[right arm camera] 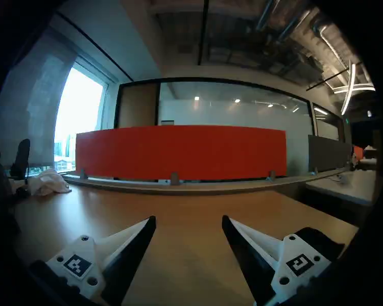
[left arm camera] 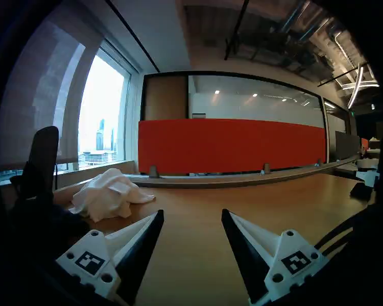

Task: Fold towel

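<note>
Wooden desk (left arm camera: pixel 201 245), crumpled towel (left arm camera: pixel 109 194), red divider (left arm camera: pixel 232 145)

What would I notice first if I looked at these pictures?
The big red panel along the far edge of the wooden desk grabs the eye first. Next comes the crumpled white towel, lying on the desk at the left, near the bright window.
</note>
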The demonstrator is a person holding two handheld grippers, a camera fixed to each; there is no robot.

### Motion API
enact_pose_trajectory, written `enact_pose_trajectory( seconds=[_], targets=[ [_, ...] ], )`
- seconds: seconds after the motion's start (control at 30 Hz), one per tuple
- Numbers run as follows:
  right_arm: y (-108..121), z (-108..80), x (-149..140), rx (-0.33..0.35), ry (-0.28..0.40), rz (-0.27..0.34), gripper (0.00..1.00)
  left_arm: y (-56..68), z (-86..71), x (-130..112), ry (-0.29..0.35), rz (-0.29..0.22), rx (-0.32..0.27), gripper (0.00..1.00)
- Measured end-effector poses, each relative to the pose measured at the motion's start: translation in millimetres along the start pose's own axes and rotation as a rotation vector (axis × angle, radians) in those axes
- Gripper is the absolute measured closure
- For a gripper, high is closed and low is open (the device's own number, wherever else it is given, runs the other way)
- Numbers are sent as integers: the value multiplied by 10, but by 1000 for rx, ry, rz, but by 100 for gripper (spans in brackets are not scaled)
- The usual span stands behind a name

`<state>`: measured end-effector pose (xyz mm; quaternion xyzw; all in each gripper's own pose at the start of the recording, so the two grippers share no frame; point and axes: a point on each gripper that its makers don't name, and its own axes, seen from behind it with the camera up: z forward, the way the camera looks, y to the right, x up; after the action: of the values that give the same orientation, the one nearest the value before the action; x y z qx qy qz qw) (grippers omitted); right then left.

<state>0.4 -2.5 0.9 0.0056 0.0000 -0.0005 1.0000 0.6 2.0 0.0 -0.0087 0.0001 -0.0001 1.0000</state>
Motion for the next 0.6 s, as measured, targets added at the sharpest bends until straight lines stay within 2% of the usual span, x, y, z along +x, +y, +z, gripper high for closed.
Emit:
enact_pose_trajectory(
  seconds=[0.6],
  targets=[
    [9,0,-9,-5,-1,0,0,-3,1,0,0,0,0,17]
  ],
)
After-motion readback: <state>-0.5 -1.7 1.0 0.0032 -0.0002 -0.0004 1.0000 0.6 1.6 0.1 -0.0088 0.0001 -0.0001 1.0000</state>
